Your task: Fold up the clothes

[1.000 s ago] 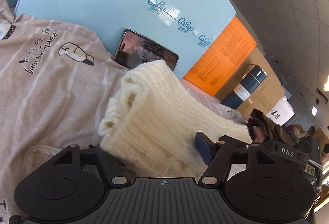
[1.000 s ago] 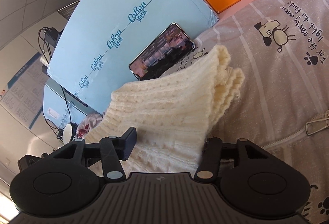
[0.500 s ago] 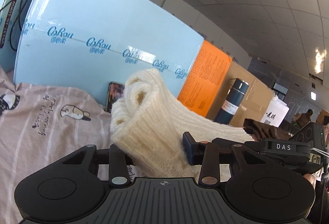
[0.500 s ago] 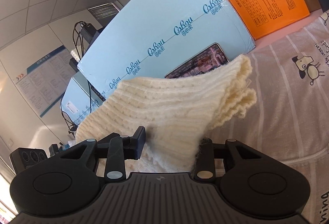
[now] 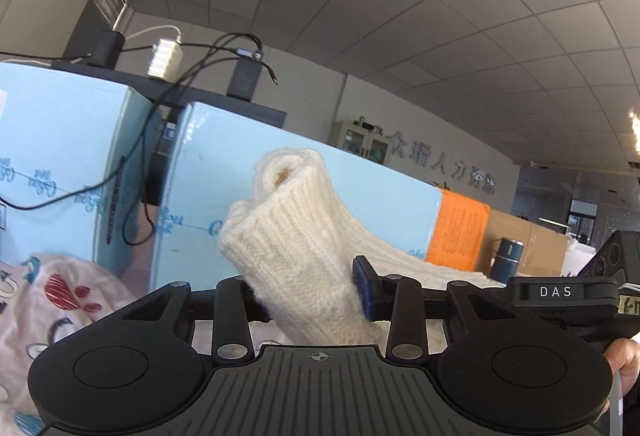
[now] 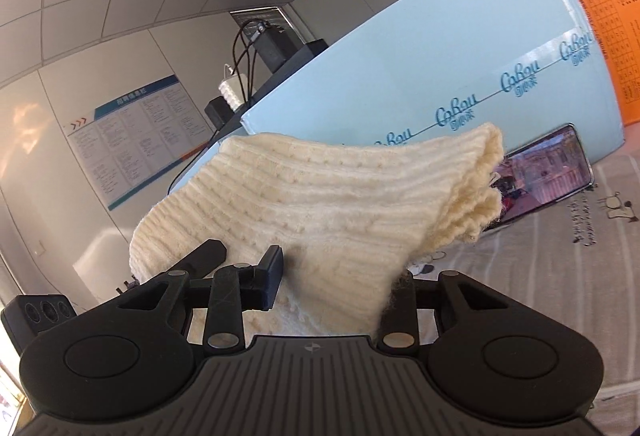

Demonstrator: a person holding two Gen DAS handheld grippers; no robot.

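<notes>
Cream knit garment [image 5: 296, 248] now up in the air, bunched in several layers, slung between both grippers — a second ago low over the striped bedsheet [image 6: 560, 276], since then raised until ceiling fills the left view. Left gripper [image 5: 310, 290] clamped on one thick end, right gripper [image 6: 336, 276] pinched on the other, [image 6: 344, 204] sagging between. Blue boxes [image 6: 460, 68] and propped phone [image 6: 544, 176] behind. Probably a carry of an already layered bundle — or a lift to shake out and refold; cannot tell which.
</notes>
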